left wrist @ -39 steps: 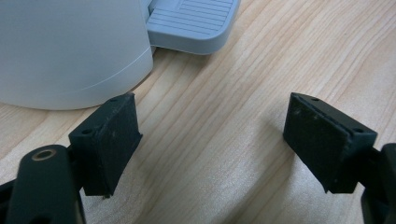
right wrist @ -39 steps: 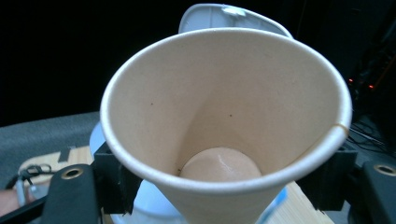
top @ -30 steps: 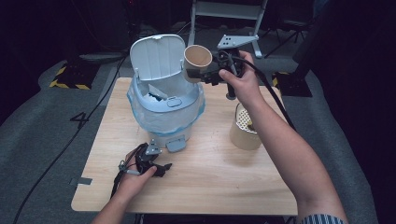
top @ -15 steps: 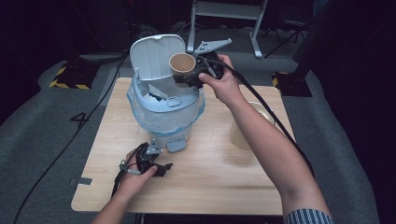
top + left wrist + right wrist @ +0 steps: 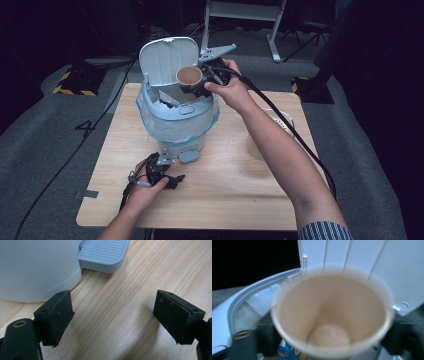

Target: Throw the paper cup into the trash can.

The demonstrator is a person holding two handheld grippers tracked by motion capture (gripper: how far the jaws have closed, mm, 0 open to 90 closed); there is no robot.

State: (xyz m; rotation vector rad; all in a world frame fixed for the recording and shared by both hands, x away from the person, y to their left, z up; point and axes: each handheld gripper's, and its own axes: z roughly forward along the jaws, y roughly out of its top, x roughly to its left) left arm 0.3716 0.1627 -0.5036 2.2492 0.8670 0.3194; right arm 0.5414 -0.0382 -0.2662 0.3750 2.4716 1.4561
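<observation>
Paper cup (image 5: 189, 76), a tan, tapered one with a rolled rim and nothing inside, sits between the jaws of my right gripper (image 5: 200, 85) right above the open mouth of the pale blue-grey plastic pedal bin (image 5: 176, 117), just in front of its raised white lid (image 5: 165, 57). From the high view I see the cup's mouth tipped toward the camera and my right hand (image 5: 227, 90) behind it. My right gripper view looks straight down into the cup (image 5: 332, 315): a smooth beige interior, a round base, blurred at the rim, with the ribbed lid (image 5: 362, 267) behind it and some printed blue wrapper (image 5: 287, 352) down in the bin. Those jaws have just been opening with the cup between them; whether the pads touch its wall I cannot tell through the blur. My left gripper (image 5: 165, 175) rests on the light wooden table (image 5: 240, 190) in front of the bin, and its own view shows its jaws spread wide with nothing between them, plus the bin's grey ridged foot pedal (image 5: 102, 253) close by. I count two cups: the one at the bin and a second pale cup (image 5: 256, 147) standing on the table, partly hidden by my right forearm. One bin, two grippers.
</observation>
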